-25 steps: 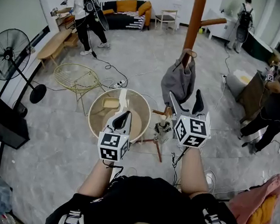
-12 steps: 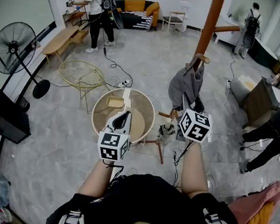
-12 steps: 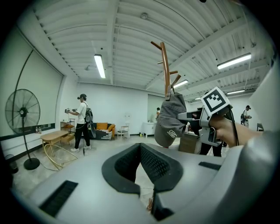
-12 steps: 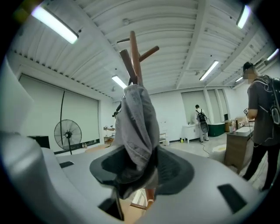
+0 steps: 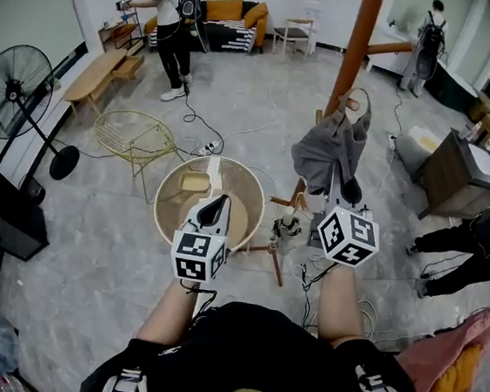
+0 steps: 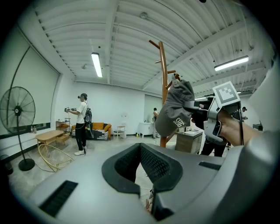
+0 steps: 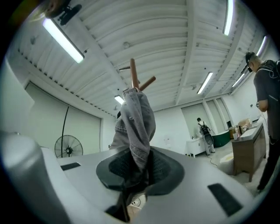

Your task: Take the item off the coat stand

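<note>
Grey marbled floor (image 5: 90,243) below; right gripper (image 7: 142,169) closing on grey garment (image 7: 138,118), left gripper (image 6: 140,151) closed.

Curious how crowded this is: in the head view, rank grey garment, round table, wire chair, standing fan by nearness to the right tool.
1. The grey garment, ahead, between the right tool's closing jaws.
2. The round table, just left.
3. The wire chair, farther left.
4. The standing fan, far left.

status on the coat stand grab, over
Right gripper closing on grey garment, fabric between its jaws. Left gripper shut, empty, held low. Garment hanging on coat stand peg, not lifted yet. Nothing blocking it.
</note>
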Available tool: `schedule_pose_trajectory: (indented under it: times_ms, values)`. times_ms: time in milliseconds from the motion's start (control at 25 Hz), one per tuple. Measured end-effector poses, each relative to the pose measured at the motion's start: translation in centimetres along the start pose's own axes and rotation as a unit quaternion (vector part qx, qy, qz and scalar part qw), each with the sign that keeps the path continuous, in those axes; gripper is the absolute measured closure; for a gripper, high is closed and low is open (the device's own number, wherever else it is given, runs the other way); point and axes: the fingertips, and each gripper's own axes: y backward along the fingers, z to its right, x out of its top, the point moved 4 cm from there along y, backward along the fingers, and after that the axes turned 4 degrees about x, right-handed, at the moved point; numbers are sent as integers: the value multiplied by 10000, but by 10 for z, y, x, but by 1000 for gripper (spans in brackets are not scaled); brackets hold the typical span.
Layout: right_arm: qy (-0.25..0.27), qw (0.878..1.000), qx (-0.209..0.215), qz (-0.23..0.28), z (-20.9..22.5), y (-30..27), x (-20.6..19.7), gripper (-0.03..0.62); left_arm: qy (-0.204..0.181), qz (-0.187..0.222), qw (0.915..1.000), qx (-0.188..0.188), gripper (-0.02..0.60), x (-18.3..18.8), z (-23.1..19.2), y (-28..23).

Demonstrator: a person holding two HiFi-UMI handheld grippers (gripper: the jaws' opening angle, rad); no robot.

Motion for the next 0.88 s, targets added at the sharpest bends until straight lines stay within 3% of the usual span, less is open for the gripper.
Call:
schedule_pose_trajectory:
  times_ms: [360, 880]
  values:
    - [-193, 9977, 327, 558, -4, 34, 23, 519, -18, -74, 9994, -323, 566, -3, 20, -25]
    - [-156, 9985, -411, -340, 48, 78, -51, 517, -146, -242, 9930, -1151, 566, -12, 73, -71]
